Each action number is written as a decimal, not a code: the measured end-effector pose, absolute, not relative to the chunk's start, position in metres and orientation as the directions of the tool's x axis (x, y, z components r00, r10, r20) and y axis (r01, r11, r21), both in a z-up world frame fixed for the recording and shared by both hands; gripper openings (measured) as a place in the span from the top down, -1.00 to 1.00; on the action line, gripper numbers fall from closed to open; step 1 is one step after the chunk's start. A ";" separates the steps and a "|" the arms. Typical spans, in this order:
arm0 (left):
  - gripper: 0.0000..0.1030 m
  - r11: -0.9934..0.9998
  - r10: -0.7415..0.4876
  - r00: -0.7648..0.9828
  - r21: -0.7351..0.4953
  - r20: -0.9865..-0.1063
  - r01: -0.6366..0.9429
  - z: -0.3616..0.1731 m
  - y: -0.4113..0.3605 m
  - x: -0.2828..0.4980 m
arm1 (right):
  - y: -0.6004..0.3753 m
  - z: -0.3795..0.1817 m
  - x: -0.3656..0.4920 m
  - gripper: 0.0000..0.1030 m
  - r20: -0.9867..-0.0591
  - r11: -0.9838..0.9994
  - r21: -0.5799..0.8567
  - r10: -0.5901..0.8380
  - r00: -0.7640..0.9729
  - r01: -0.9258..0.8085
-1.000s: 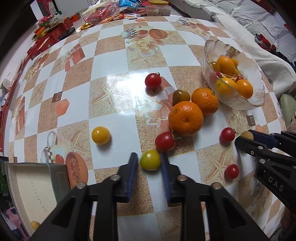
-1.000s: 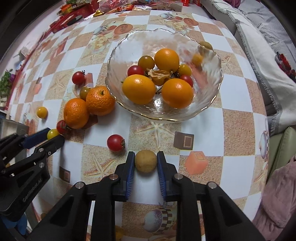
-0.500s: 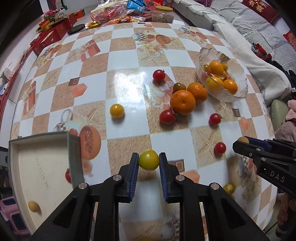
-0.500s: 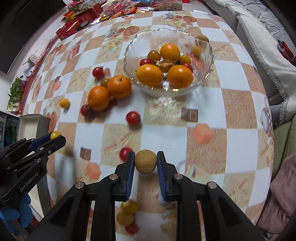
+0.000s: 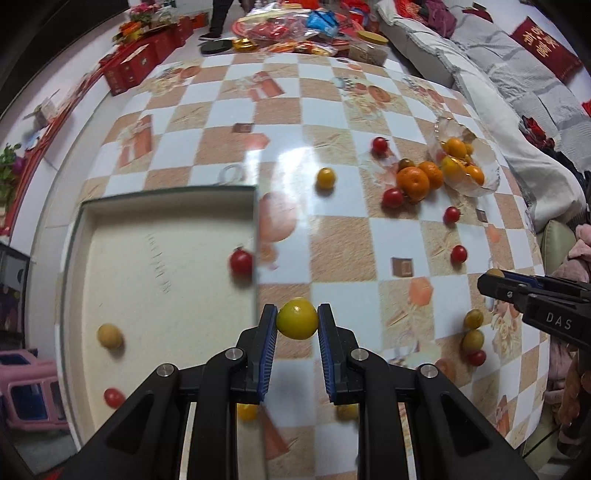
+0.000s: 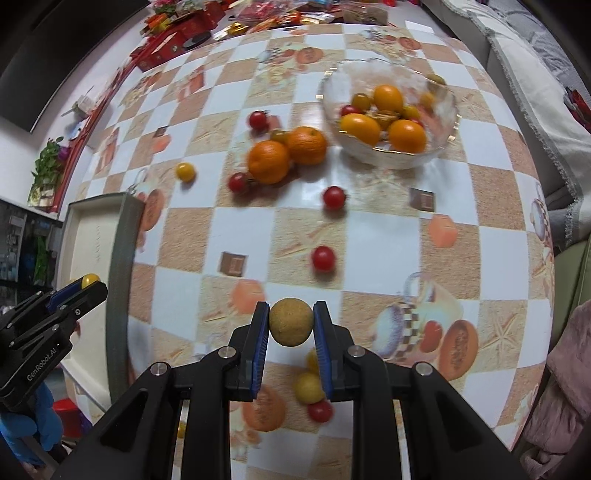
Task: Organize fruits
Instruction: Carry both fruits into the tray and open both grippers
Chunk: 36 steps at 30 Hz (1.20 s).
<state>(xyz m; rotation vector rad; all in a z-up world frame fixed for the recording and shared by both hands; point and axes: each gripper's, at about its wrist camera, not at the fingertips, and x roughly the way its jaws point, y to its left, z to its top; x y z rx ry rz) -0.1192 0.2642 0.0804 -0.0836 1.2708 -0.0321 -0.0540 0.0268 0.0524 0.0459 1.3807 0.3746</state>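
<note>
Fruit sits pinched in both your grippers: your left gripper point(image 5: 297, 319) clamps a yellow cherry tomato point(image 5: 297, 318) beside the shallow box point(image 5: 255, 236), your right gripper point(image 6: 291, 326) a tan round fruit point(image 6: 291, 322) above the checkered tablecloth point(image 6: 388, 236).

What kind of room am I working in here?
Most likely a home living room: a table under a glossy checkered cloth, a sofa with a grey throw along its far side, and red gift boxes with snack packets piled at the far end.
</note>
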 end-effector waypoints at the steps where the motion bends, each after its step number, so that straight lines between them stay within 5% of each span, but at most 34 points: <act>1: 0.54 0.996 -0.063 0.293 -0.077 -0.954 -0.039 0.080 0.272 -0.124 | 0.033 0.054 -0.056 0.50 -0.947 0.937 0.251 0.289 0.137 -0.243; 15: 0.54 0.971 0.019 0.236 -0.038 -0.972 -0.236 0.056 0.368 -0.171 | 0.152 0.069 -0.064 0.50 -0.937 0.859 0.269 0.338 0.087 -0.435; 36: 0.54 0.968 0.052 0.186 0.003 -0.981 -0.252 0.022 0.389 -0.175 | 0.306 0.034 -0.036 0.49 -0.963 0.744 0.162 0.261 0.059 -0.649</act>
